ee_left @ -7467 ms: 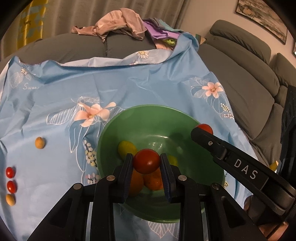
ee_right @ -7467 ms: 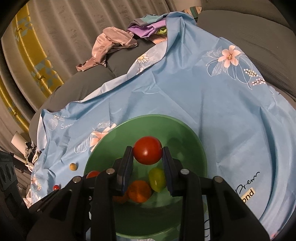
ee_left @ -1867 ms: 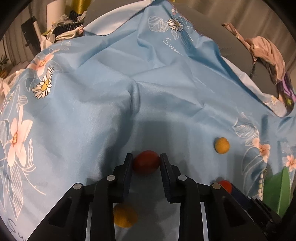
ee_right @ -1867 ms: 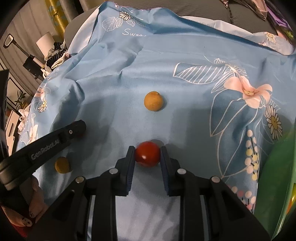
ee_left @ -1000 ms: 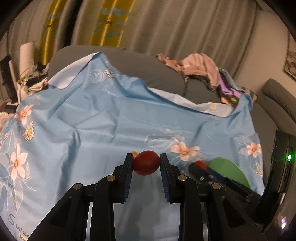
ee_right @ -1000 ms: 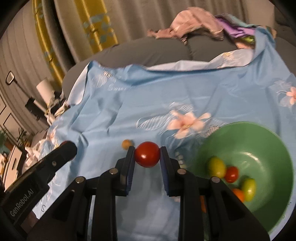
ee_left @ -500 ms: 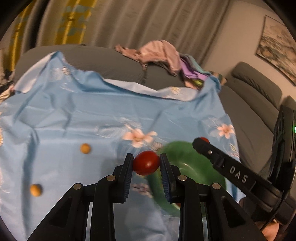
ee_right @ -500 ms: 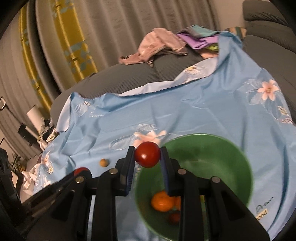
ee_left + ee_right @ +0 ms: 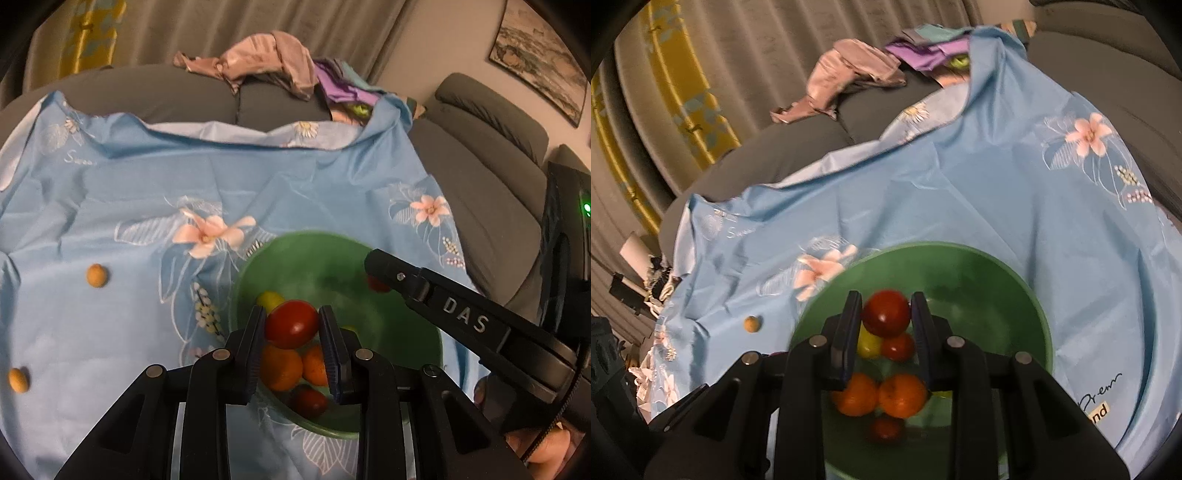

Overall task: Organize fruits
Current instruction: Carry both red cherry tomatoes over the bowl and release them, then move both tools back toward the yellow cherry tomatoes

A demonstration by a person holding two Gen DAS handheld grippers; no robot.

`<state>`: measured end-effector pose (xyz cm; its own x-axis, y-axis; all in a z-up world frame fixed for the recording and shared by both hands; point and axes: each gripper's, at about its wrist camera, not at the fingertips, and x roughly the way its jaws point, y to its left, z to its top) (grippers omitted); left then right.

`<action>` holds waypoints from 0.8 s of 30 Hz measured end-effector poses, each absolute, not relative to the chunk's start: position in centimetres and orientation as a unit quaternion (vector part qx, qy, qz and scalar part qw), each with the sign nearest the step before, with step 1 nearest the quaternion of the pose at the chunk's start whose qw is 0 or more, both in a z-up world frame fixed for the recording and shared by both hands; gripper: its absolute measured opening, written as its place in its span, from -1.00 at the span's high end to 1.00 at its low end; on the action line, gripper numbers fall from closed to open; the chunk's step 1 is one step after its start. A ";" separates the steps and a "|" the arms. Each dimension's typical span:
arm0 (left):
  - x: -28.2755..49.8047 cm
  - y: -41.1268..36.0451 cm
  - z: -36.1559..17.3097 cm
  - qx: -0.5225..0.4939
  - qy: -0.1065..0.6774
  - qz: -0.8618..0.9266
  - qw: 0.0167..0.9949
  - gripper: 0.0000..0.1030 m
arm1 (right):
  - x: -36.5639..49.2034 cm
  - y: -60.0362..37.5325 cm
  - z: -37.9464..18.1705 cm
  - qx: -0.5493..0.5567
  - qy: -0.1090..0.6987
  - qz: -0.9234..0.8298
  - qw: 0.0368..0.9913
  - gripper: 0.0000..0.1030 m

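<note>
both hand-held grippers, left (image 9: 291, 326) and right (image 9: 886, 317), pinch red tomatoes (image 9: 291, 324) over the green bowl (image 9: 1027, 314); dropped, they might bounce out.

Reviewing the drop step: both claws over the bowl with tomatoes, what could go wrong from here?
1. The left claw and right claw crowd one bowl; they may collide.
2. A released tomato could bounce off the piled oranges.
3. The cloth is wrinkled; a knocked bowl may tip.
</note>
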<state>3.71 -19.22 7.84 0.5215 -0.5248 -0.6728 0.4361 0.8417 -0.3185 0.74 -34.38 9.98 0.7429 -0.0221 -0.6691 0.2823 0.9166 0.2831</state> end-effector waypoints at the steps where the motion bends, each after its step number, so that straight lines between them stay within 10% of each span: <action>1: 3.7 -19.4 7.7 -0.054 0.407 -0.279 0.868 0.44 | 0.8 -34.5 9.8 0.187 0.352 -0.084 0.913 0.43; 15: 3.4 -21.2 5.9 -0.037 0.434 -0.302 0.848 0.44 | 1.9 -35.5 7.6 0.188 0.391 -0.105 0.895 0.42; 24: 3.5 -18.4 7.5 -0.081 0.438 -0.294 0.846 0.26 | 1.6 -35.4 8.3 0.186 0.381 -0.113 0.899 0.05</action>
